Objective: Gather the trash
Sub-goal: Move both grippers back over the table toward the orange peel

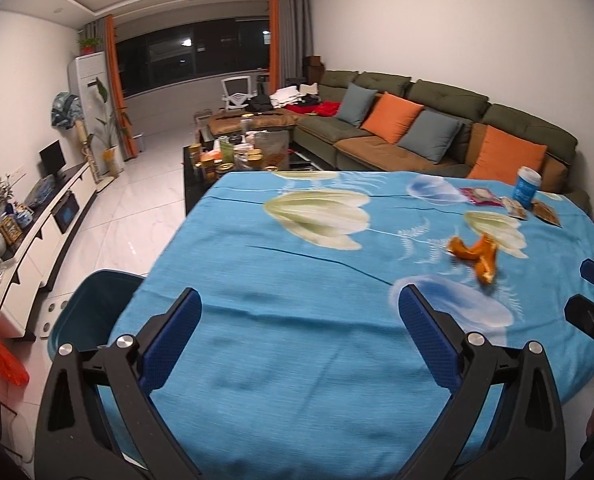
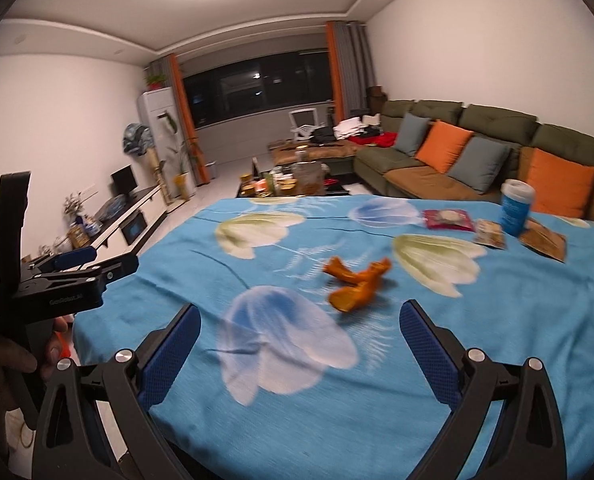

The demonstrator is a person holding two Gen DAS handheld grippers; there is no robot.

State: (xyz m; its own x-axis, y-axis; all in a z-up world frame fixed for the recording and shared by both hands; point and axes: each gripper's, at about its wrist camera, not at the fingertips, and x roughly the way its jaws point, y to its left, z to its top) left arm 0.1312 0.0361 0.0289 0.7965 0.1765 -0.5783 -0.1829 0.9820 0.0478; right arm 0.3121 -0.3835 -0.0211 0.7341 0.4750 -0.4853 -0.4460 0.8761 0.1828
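Orange peel ahead of open jaws, wrappers and cup beyond

Both the left gripper [image 1: 300,336] and right gripper [image 2: 299,350] hold their jaws wide apart and empty over the table [image 2: 377,420], draped in soft blue floral cloth. The orange peel [image 2: 357,283] lies just beyond the right jaws, slightly right of centre; it looks light, curled and limp, so pinching a raised lobe seems best. Farther off right sit thin, crinkly snack wrappers [image 2: 449,219] and a light, crushable blue paper cup [image 2: 516,208]. A teal bin [image 1: 91,316] stands left of the left jaws.
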